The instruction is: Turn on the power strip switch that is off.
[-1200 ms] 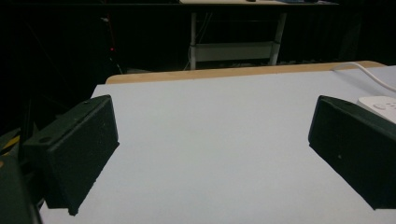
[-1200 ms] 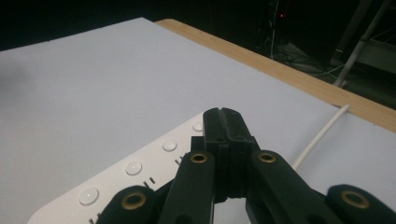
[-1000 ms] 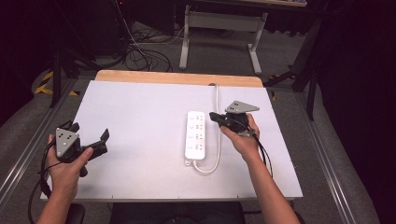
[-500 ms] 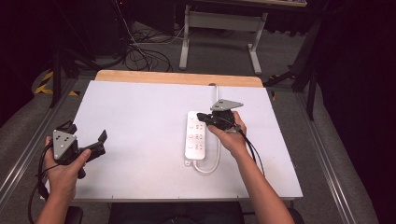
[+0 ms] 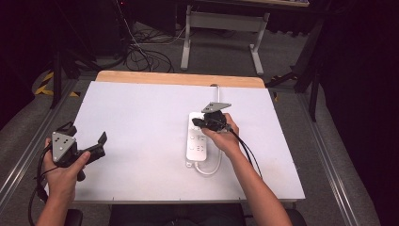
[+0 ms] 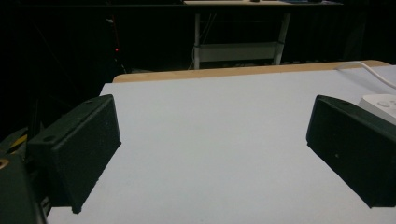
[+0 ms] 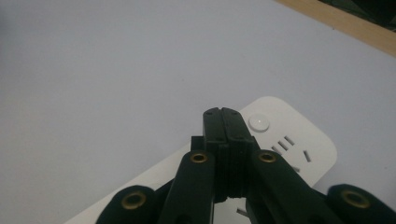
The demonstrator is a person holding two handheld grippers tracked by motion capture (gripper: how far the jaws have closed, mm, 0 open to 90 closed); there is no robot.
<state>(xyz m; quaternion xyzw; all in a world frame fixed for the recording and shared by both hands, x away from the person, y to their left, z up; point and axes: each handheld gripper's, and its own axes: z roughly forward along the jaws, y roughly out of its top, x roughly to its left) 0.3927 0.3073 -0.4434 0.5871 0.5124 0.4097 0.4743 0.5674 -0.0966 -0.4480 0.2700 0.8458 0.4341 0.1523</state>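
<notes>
A white power strip point(image 5: 197, 147) lies lengthwise right of the table's middle, its sockets facing up. My right gripper point(image 5: 198, 123) hovers over the strip's far end, jaws shut with nothing between them. In the right gripper view the shut tips point(image 7: 223, 114) sit just short of the strip's round button point(image 7: 259, 122) on the power strip point(image 7: 299, 140). My left gripper point(image 5: 84, 134) is held near the table's left front, jaws wide open and empty. The left gripper view shows the left gripper point(image 6: 215, 149) over bare white tabletop, with the power strip point(image 6: 382, 101) behind its right jaw.
The strip's white cable point(image 5: 212, 167) loops off its near end and runs up along its right side toward the far edge. A wooden strip point(image 5: 179, 79) borders the white table point(image 5: 141, 108) at the back. Metal rails point(image 5: 324, 155) flank both sides.
The right gripper has moved left and slightly down, from beside the strip's far right corner to above its far end. The left hand stayed in place.
</notes>
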